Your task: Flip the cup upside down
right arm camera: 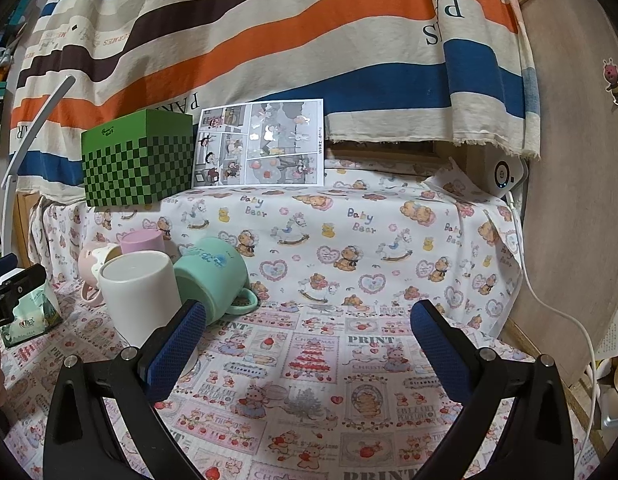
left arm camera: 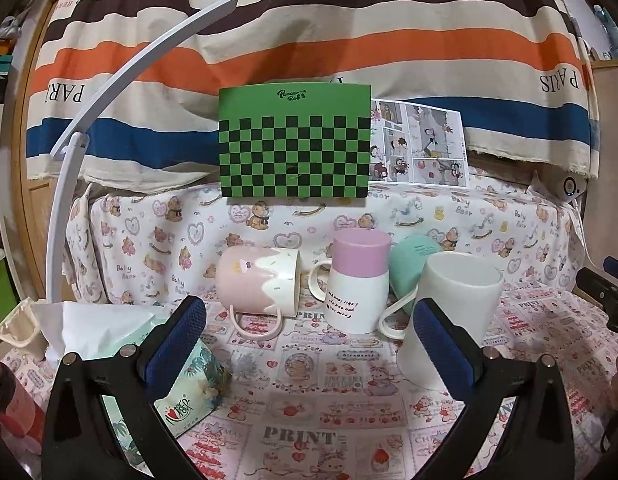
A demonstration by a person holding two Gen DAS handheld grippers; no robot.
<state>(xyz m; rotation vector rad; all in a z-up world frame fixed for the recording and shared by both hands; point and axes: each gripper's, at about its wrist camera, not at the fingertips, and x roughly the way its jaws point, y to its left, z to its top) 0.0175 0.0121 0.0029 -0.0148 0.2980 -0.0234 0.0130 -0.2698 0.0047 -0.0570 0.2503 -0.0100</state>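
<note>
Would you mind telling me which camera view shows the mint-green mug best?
The right wrist view: the mint-green mug lies on its side there, body and handle plainly visible. In the left wrist view, the plain white cup and the pink-topped mug hide most of it.

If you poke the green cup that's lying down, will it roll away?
Probably only a little. The mint green cup lies on its side, so its round body could roll, but its handle touches the cloth and should stop it. The white cup right beside it likely blocks that way. It looks hard and smooth, so the tongs might slip on it.
</note>
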